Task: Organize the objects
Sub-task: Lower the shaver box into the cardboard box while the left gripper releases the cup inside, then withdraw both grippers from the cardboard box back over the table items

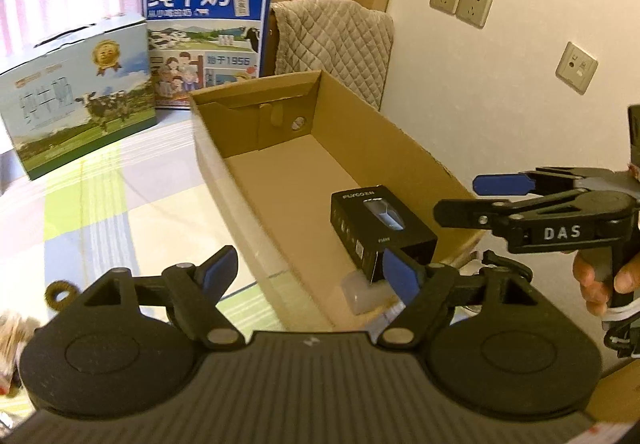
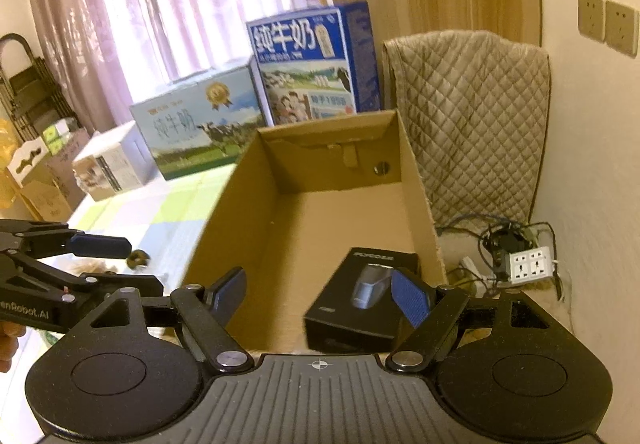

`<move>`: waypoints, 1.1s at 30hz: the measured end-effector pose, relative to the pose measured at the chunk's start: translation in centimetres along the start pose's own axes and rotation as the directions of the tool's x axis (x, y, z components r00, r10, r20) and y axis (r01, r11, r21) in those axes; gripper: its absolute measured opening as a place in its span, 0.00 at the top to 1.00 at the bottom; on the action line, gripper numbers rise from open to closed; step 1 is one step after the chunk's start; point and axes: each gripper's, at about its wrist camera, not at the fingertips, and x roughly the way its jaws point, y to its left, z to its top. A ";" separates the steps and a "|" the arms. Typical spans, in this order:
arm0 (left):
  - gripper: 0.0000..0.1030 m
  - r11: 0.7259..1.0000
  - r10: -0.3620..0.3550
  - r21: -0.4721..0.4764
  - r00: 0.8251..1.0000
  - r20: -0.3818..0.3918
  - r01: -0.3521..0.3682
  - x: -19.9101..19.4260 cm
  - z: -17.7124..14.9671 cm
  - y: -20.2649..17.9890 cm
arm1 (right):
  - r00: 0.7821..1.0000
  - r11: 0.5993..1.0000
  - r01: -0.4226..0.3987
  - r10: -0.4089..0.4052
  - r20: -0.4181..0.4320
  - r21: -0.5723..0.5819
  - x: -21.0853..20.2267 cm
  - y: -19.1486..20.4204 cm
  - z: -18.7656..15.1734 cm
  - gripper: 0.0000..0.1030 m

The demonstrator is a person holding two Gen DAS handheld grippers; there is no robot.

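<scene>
Dim warm light, curtain [image 2: 168,3] backlit — fisheye-bent edges, soft blur

left tongs [image 1: 310,272]: jaws spread wide, holding nothing | right tongs [image 2: 318,294]: likewise spread (blue pads apart) | hand [image 1: 600,284] gripped the right handle

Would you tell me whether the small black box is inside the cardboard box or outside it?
Inside: the black box lies flat on the cardboard box's floor near its right wall, with neither gripper holding it.
</scene>
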 end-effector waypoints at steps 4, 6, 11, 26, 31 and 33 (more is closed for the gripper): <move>0.22 1.000 -0.011 -0.012 1.000 0.015 0.011 -2.7 -1.2 1.2 | 1.000 1.000 0.005 -0.005 0.022 0.002 -1.6 2.2 -1.0 0.25; 0.19 1.000 -0.012 -0.012 1.000 0.015 0.012 -3.7 -1.7 1.7 | 1.000 1.000 0.004 -0.005 0.027 0.017 -2.3 3.2 -1.5 0.25; 0.10 1.000 -0.011 -0.004 1.000 0.021 0.011 -6.6 -3.5 3.3 | 1.000 1.000 -0.002 0.001 0.029 0.020 -3.6 6.5 -2.9 0.25; 0.01 0.997 0.073 -0.034 0.996 0.046 -0.071 -13.3 -9.0 9.7 | 0.995 0.995 -0.090 0.091 -0.044 0.032 -2.0 15.5 -6.9 0.25; 0.01 0.994 0.098 -0.057 0.994 0.044 -0.095 -14.9 -10.7 11.7 | 0.991 0.993 -0.119 0.120 -0.054 0.027 -1.2 17.8 -7.7 0.25; 0.01 0.992 0.111 -0.068 0.993 0.040 -0.109 -15.5 -11.4 12.5 | 0.989 0.991 -0.134 0.135 -0.058 0.024 -0.9 18.6 -8.1 0.25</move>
